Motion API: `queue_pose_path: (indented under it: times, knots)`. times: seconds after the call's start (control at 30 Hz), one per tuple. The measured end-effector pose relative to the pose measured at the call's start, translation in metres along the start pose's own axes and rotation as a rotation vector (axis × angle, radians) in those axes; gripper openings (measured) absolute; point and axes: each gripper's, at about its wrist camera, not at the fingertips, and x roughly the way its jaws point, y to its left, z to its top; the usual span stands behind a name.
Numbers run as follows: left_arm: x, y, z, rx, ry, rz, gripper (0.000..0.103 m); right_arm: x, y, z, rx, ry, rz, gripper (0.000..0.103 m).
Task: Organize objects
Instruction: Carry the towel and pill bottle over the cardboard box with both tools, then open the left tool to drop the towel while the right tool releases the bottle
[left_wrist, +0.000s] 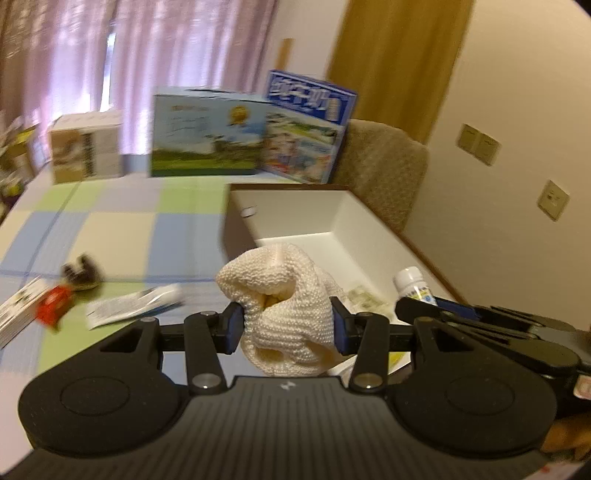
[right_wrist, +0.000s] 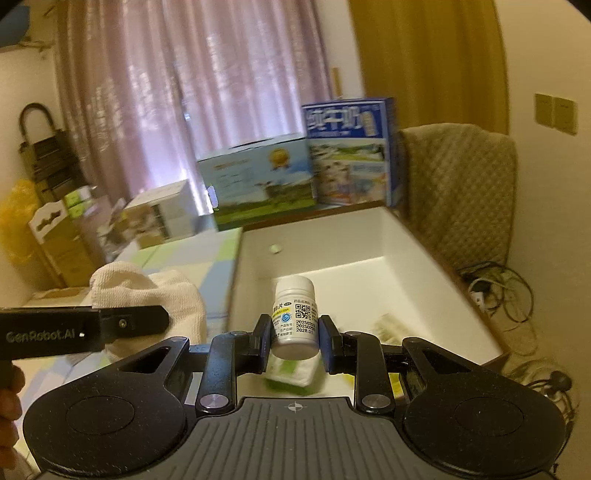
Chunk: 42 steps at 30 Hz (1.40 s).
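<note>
Your left gripper (left_wrist: 286, 325) is clamped on a bunched cream knitted cloth (left_wrist: 280, 295), held clear of the table, over the near corner of the white bin (left_wrist: 354, 229). Your right gripper (right_wrist: 293, 341) pinches a small white pill bottle (right_wrist: 295, 317) upright, above the bin's open interior. Below the bottle, a green-and-white packet (right_wrist: 291, 373) lies in the bin; detail blurred. On the checked tablecloth (left_wrist: 122, 229) to the left: a leaflet (left_wrist: 133, 302), a red item (left_wrist: 53, 304), a dark clip (left_wrist: 81, 275). Farther back, printed cartons (left_wrist: 207, 136) stand at the table's edge, pink curtains (right_wrist: 192, 92) behind.
</note>
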Motion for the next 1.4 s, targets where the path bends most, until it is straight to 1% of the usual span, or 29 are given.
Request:
queue_pose_path:
  times: [0.1, 0.23, 0.4, 0.5, 0.6, 0.73, 0.83, 0.97, 1.2, 1.33, 1.4]
  knots:
    - [0.016, -0.022, 0.008, 0.032, 0.004, -0.021, 0.041, 0.008, -0.017, 0.006, 0.02, 0.025, -0.013, 0.024]
    - [0.043, -0.042, 0.014, 0.06, 0.034, -0.023, 0.041, 0.021, -0.033, 0.01, 0.018, 0.052, -0.012, 0.024]
    - [0.077, -0.056, 0.016, 0.075, 0.08, -0.022, 0.041, 0.044, -0.052, 0.013, 0.025, 0.092, 0.008, 0.024]
    - [0.099, -0.062, 0.017, 0.092, 0.106, -0.006, 0.041, 0.06, -0.063, 0.014, 0.029, 0.119, 0.016, 0.024]
    - [0.12, -0.062, 0.018, 0.096, 0.124, 0.016, 0.041, 0.079, -0.072, 0.016, 0.03, 0.143, 0.023, 0.024]
    - [0.15, -0.058, 0.024, 0.096, 0.159, 0.053, 0.042, 0.105, -0.078, 0.021, 0.012, 0.184, 0.008, 0.024]
    - [0.169, -0.053, 0.029, 0.091, 0.181, 0.069, 0.041, 0.124, -0.083, 0.025, 0.003, 0.216, 0.001, 0.024]
    - [0.191, -0.045, 0.039, 0.086, 0.208, 0.07, 0.042, 0.143, -0.088, 0.032, -0.002, 0.249, -0.005, 0.024]
    - [0.218, -0.038, 0.049, 0.105, 0.231, 0.097, 0.042, 0.172, -0.098, 0.043, 0.01, 0.298, -0.02, 0.024]
    - [0.229, -0.036, 0.052, 0.128, 0.232, 0.121, 0.043, 0.18, -0.101, 0.046, 0.035, 0.309, -0.016, 0.024]
    - [0.233, -0.037, 0.054, 0.139, 0.229, 0.13, 0.043, 0.181, -0.1, 0.049, 0.054, 0.296, -0.003, 0.024]
